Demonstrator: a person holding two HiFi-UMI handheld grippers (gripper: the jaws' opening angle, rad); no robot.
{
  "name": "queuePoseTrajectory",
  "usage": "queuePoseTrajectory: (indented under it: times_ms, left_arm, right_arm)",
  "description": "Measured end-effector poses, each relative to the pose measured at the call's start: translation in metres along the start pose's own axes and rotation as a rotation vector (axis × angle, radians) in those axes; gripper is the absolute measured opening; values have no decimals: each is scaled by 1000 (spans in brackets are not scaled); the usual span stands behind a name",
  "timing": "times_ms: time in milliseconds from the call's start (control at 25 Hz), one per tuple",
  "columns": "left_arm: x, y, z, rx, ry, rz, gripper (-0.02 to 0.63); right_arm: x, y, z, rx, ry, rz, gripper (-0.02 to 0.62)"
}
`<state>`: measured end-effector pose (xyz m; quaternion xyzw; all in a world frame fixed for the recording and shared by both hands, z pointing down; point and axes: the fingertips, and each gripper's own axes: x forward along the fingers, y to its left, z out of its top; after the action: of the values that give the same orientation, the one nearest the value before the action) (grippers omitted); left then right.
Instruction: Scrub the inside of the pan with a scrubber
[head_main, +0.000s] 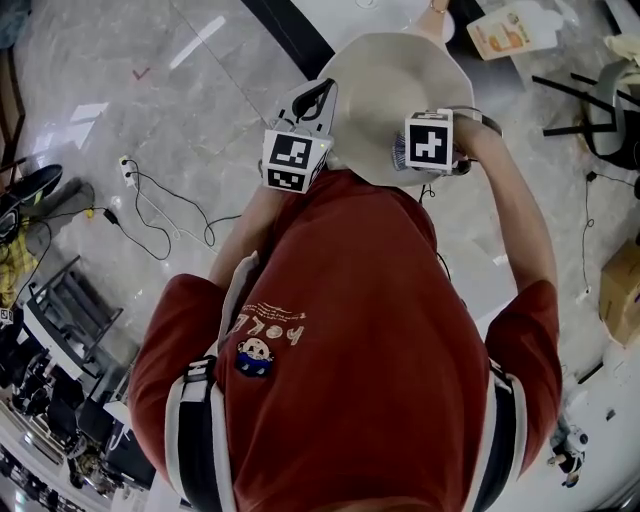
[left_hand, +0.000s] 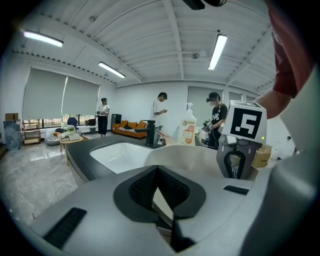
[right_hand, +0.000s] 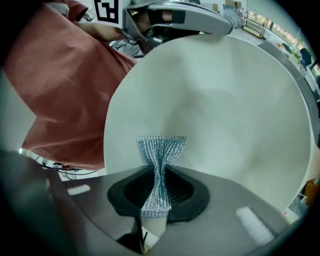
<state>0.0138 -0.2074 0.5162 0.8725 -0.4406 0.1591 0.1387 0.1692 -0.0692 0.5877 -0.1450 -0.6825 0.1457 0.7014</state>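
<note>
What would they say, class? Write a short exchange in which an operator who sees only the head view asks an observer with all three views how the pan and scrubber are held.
Operator: What is on the right?
Observer: The right claw is shut on the scrubber, pinching it at its middle.
Operator: And on the left?
Observer: The left claw is shut on the pan, at its thin edge.
Operator: Is the scrubber at the inside?
Observer: Its free end fans out in front of the pan's cream inside. I cannot tell whether it touches.
</note>
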Motion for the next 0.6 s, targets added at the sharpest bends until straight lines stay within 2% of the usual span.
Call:
queuePoseTrajectory:
  times_ms: [240, 440, 600]
  left_arm:
    - [1, -1, 0, 13, 4, 17, 6]
    - [1, -2, 0, 29, 13, 24, 6]
    - [0, 0, 1, 39, 8, 32, 6]
  right_arm:
    - [0, -25, -20, 2, 114, -166, 77]
    - [-4, -44, -27, 24, 117, -298, 75]
    - [-15, -71, -30, 15, 128, -484, 77]
